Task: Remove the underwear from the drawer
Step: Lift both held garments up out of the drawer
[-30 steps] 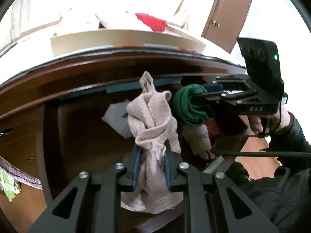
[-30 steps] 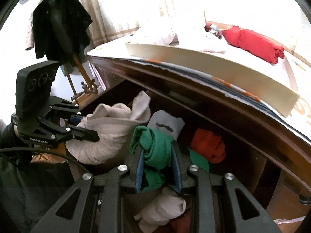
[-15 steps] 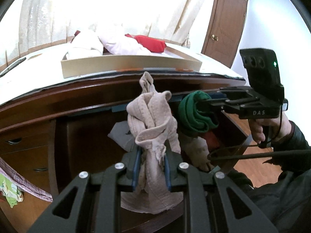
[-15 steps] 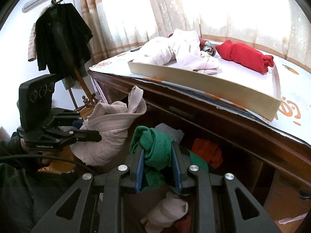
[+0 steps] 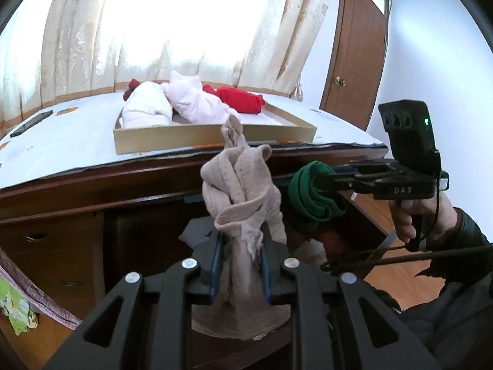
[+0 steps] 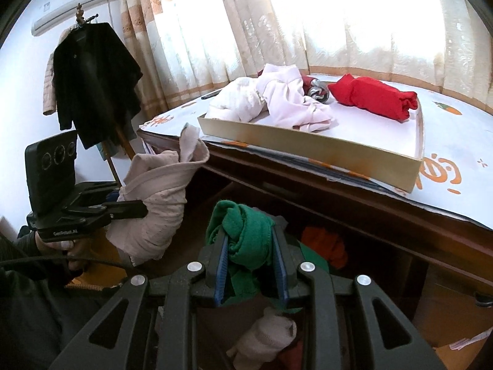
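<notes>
My left gripper [image 5: 240,248] is shut on a knotted beige underwear bundle [image 5: 242,185], held up in front of the desk edge; the same bundle [image 6: 157,200] shows at the left of the right wrist view. My right gripper [image 6: 251,246] is shut on rolled green underwear [image 6: 245,231], also seen as a green roll [image 5: 311,195] to the right of the beige one. Both bundles hang above the open dark wooden drawer [image 6: 354,265]. Inside it lie an orange-red piece [image 6: 326,243] and a pale rolled piece [image 6: 265,339].
On the white desk top stands a shallow cardboard tray [image 6: 308,145] with white, pink and red clothes [image 6: 376,97]. A coat rack with a black jacket [image 6: 92,83] stands at the left. A brown door [image 5: 357,49] and small drawers [image 5: 37,237] flank the desk.
Both grippers have risen with their bundles and tilted upward, so the desk top, tray and curtains now fill more of each view. The grips have not altered.
</notes>
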{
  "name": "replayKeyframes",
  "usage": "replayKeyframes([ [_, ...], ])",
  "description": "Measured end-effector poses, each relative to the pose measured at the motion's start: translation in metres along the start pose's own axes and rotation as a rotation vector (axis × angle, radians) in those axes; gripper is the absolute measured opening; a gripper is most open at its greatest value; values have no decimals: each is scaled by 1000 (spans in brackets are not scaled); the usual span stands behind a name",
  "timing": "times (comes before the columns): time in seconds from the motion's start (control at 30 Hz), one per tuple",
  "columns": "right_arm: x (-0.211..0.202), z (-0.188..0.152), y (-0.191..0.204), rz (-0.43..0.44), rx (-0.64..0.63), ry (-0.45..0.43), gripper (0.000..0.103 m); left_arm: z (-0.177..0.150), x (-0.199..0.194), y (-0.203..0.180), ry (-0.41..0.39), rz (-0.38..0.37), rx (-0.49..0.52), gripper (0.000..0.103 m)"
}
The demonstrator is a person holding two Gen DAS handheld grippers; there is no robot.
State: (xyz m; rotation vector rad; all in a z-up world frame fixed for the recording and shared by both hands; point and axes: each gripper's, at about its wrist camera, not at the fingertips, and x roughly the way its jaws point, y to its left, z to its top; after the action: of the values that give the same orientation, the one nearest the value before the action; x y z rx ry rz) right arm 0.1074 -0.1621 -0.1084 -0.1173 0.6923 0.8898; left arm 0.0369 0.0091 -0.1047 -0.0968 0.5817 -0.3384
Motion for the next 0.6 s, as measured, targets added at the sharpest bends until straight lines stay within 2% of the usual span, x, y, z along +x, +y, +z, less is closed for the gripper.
replayKeyframes([
  [0.6, -20, 6, -1, -26, 14, -92, 28, 8, -22, -6, -122, 13, 7, 19],
])
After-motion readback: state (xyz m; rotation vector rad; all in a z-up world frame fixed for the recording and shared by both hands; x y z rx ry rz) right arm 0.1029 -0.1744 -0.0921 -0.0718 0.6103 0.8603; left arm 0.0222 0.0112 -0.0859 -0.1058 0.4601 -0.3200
